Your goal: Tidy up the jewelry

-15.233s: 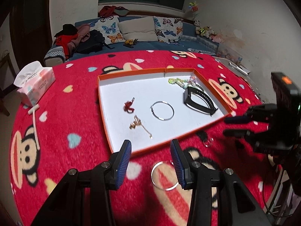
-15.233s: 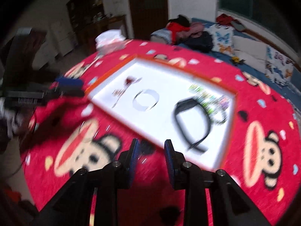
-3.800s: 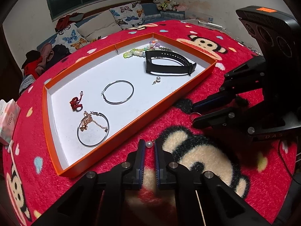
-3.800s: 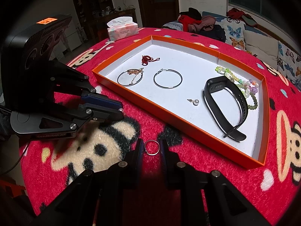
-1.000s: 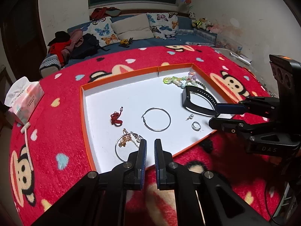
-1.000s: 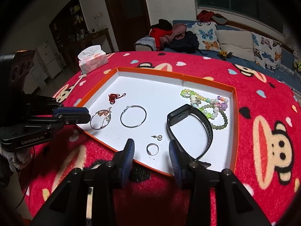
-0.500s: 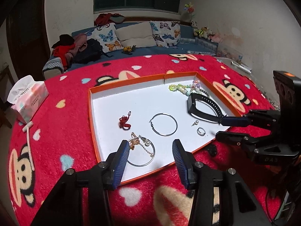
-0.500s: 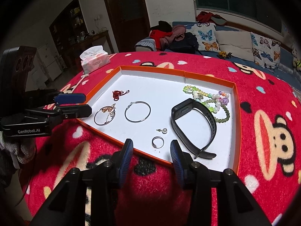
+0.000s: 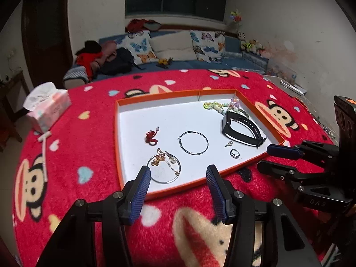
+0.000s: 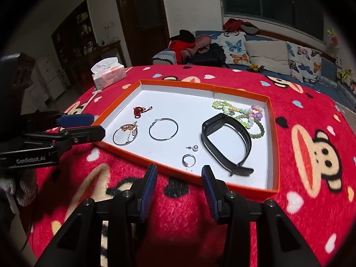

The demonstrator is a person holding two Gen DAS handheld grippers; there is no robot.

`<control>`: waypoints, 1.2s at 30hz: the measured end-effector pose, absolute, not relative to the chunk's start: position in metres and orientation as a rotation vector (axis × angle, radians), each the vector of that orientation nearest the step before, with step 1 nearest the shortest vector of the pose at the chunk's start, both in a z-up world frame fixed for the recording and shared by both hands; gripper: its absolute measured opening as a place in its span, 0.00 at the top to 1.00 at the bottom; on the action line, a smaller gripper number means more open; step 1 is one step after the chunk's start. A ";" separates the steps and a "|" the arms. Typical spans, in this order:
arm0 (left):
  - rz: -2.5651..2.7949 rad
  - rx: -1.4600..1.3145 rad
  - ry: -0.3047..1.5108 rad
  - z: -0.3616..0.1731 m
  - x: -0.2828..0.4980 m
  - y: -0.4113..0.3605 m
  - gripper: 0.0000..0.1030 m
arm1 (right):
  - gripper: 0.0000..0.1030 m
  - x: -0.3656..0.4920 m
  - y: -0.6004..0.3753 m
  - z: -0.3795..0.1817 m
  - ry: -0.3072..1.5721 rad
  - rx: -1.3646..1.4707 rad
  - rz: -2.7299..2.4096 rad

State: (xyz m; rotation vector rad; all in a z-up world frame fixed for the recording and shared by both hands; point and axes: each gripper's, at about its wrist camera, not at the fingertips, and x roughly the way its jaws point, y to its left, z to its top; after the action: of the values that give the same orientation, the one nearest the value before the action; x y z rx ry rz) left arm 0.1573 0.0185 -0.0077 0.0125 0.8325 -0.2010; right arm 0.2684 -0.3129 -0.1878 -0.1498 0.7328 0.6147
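Now both tongs hang apart and empty over the red cartoon-print cloth on the bench, just short of the near rim of the orange tray (image 9: 120,133): the left tongs (image 9: 178,179) at its near-left corner, the right tongs (image 10: 178,176) further right. Every piece I can see lies inside the tray: two hoop earrings, one (image 9: 193,142) bare and one (image 9: 164,168) with a gold chain and a pearl stud across it, a red knotted charm (image 9: 151,136), a second pearl stud (image 10: 194,148), a small ring (image 10: 188,160), a black wristband (image 10: 225,138) and a beaded bracelet (image 10: 242,115) at the far right. The loading looks finished. Any tidying should be slow, low pinches on single pieces, since the chain could snag the hoop beneath it.
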 end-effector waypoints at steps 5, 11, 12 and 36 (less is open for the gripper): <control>-0.162 0.001 0.780 -0.005 0.126 0.014 0.31 | 0.56 0.253 -0.318 -0.185 0.690 -0.149 0.569; -0.110 0.019 0.729 -0.010 0.097 0.007 0.21 | 0.56 0.232 -0.319 -0.185 0.604 -0.179 0.513; -0.104 0.008 0.723 -0.011 0.094 0.007 0.19 | 0.56 0.230 -0.320 -0.185 0.596 -0.180 0.509; 0.008 0.031 0.673 -0.042 0.077 0.007 0.13 | 0.50 0.204 -0.314 -0.195 0.521 -0.194 0.426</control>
State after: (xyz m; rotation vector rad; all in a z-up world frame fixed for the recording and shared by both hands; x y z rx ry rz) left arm 0.0766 0.0075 -0.0422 0.0311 0.6733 0.0075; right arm 0.2036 -0.3141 -0.1954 -0.1937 0.5206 0.4259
